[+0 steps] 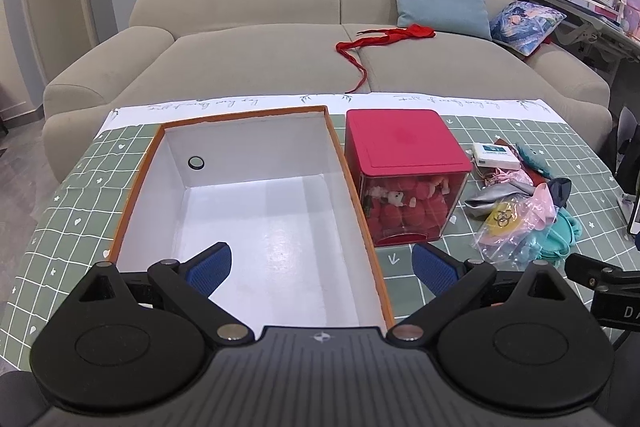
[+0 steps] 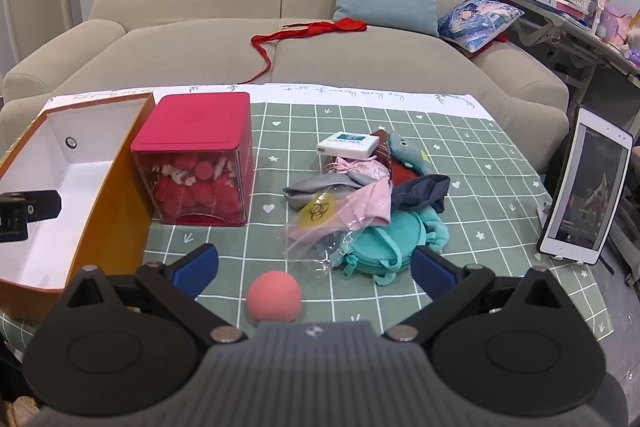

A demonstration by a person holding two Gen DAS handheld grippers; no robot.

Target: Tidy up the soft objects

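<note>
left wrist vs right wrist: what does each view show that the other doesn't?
Only the left wrist: the left tool, open over the empty orange box, and the box's whole white floor.
Only the right wrist: the right tool, open, with a pink ball on the cloth between its fingers, and a tablet propped at the right edge.
Both: the box, the red-lidded container, the pile of soft items, the sofa.

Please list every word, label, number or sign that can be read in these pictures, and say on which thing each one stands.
"DA", cut off by the frame edge: on the right gripper.
Cursive line along the tablecloth's white border: reads roughly "full of energy every day", not certain.
Small white box: blue label, too blurred.
Tablet: screen text too small.
Yellow tag in the plastic bag: ring emblem, no words.
</note>
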